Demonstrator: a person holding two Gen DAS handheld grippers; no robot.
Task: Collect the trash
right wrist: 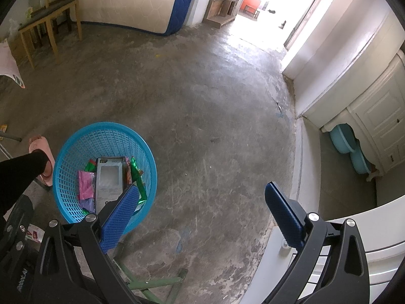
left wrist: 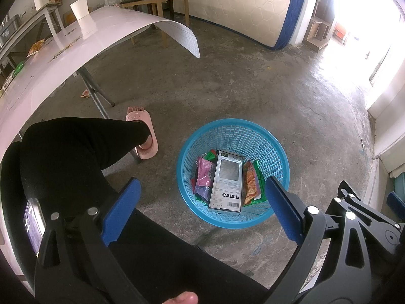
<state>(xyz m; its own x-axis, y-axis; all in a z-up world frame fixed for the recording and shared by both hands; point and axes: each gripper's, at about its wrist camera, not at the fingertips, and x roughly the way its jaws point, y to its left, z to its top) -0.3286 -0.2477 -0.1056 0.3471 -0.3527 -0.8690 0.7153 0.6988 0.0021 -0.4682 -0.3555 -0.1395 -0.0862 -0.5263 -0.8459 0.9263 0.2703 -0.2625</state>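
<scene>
- Already partway, by my read: blue basket (left wrist: 276,152) on the concrete floor (left wrist: 253,81) holds a grey box marked CABLE (left wrist: 226,181), lying on top of several wrappers – a pink/purple one (left wrist: 202,174), an orange-red one (left wrist: 250,182), green foil bits at the edges.
- Left gripper (left wrist: 202,210) hangs above the basket w/ jaws spread wide, nothing btwn the blue pads; box sits in the basket below, apart from both pads.
- Right gripper (right wrist: 202,215): jaws also wide apart & empty, aimed mostly at bare floor; basket (right wrist: 76,136) sits off to its left, partly behind the left-side pad.
- Left to do, as far as visible: pink bench (left wrist: 106,38) carries a snack wrapper (left wrist: 36,46), a green packet near its edge (left wrist: 18,68), some small flat scraps. White paper cup (left wrist: 79,7) stands upright on it – can't tell if it's trash.
- Also on the floor: small wrapper by the bench leg (left wrist: 85,93); another red/white packet (right wrist: 34,235) low in the right wrist view, near the person's leg.
- Person's leg in black and pink slipper (left wrist: 144,136) just beside the basket.
- Judgement: roughly mid-task; several pcs binned, bench + floor bits remain; both grippers free for the next pick.
</scene>
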